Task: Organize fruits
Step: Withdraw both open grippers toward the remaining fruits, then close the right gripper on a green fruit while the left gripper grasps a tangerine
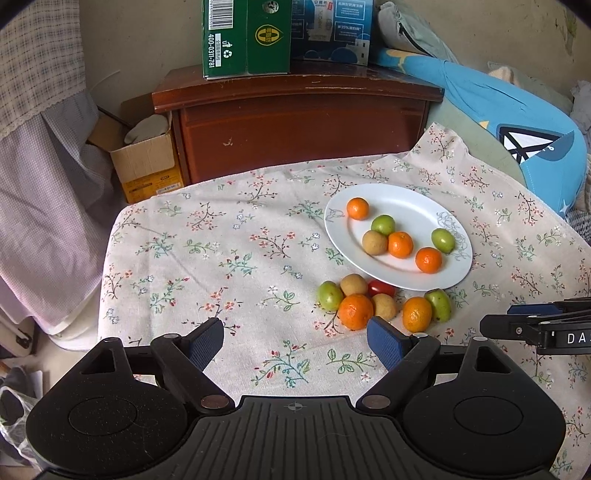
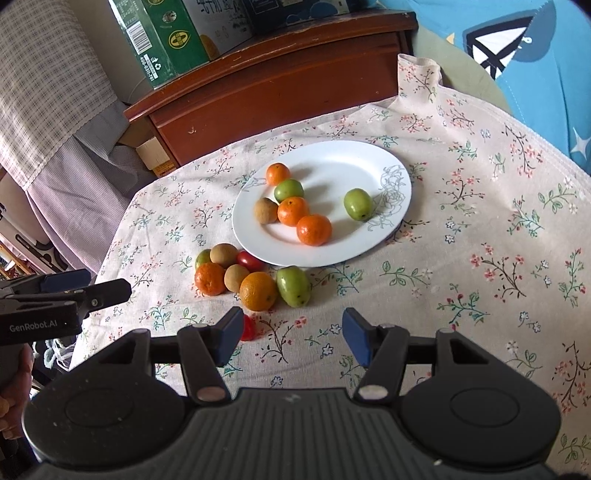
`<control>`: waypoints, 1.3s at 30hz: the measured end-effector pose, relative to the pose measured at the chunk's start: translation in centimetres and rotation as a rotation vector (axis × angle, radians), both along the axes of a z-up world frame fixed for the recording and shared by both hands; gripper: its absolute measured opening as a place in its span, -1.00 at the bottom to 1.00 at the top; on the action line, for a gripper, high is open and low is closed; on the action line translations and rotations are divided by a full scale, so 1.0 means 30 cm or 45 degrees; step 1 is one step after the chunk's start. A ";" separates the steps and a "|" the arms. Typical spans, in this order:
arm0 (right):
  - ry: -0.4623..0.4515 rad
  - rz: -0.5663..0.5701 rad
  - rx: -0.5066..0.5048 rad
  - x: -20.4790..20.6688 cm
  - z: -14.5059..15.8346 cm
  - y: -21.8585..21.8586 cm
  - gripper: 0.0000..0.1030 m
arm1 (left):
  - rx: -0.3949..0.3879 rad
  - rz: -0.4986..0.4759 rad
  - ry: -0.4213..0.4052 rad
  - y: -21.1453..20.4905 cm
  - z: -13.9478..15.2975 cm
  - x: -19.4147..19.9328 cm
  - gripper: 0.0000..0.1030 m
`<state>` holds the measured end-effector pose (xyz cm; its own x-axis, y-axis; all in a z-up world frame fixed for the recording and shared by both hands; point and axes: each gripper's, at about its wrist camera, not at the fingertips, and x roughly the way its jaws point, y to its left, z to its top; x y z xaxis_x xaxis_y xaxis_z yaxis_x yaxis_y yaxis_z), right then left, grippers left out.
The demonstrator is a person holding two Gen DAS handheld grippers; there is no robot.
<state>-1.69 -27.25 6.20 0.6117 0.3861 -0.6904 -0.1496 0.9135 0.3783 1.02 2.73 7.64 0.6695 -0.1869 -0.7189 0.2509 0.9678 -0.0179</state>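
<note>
White oval plate [image 1: 406, 280] sits right of centre in the left wrist view, upper centre in the right wrist view, on a floral tablecloth [image 1: 229, 258]. On the plate, six fruits: three mandarins [image 1: 400, 244], two green fruits [image 1: 383, 224], one tan-brown fruit [image 1: 374, 242]. One green fruit lies apart near the plate's patterned right rim; the other five cluster toward the left.

Loose pile [image 2: 236, 277] on the cloth just below the plate's lower-left rim: two mandarins, two green fruits, two tan-brown fruits, one cherry tomato [image 2: 250, 260] tucked against the plate edge. A second red cherry tomato [image 2: 248, 328] lies alone lower down, partly hidden behind the right gripper's left pad, seen only in the right wrist view.

Left gripper [image 1: 295, 338]: jaws spread wide, nothing between them, hovering over bare cloth just below the pile; its right pad overlaps a mandarin in the picture, contact cannot be told. Right gripper [image 2: 291, 334]: jaws parted, nothing gripped, over cloth below the pile.

Background top of frame: wooden cabinet [image 1: 295, 122], one green carton [image 1: 245, 37] and one blue carton [image 1: 332, 29] on it. A hand [image 2: 14, 387] shows at the left edge of the right wrist view.
</note>
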 end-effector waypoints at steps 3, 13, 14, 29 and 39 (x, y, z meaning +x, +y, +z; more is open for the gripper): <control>0.015 0.008 -0.002 0.007 -0.015 0.009 0.17 | -0.006 0.029 0.006 0.013 -0.007 0.012 0.68; -0.041 -0.014 -0.093 0.071 -0.063 0.055 -0.17 | -0.005 0.023 0.014 -0.009 -0.031 0.033 0.67; -0.042 -0.011 -0.099 0.080 -0.067 0.060 -0.19 | -0.009 0.017 0.015 -0.013 -0.035 0.037 0.67; -0.064 0.069 -0.149 0.138 -0.122 0.135 -0.51 | -0.065 -0.051 0.026 -0.085 -0.095 0.079 0.62; -0.070 0.086 -0.172 0.147 -0.001 0.075 -0.51 | -0.143 -0.015 0.081 -0.105 -0.150 0.148 0.41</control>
<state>2.72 -24.99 6.18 0.6258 0.3337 -0.7051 -0.2295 0.9426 0.2424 5.44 -0.42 3.14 0.6202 -0.2764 -0.7341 0.2572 0.9558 -0.1426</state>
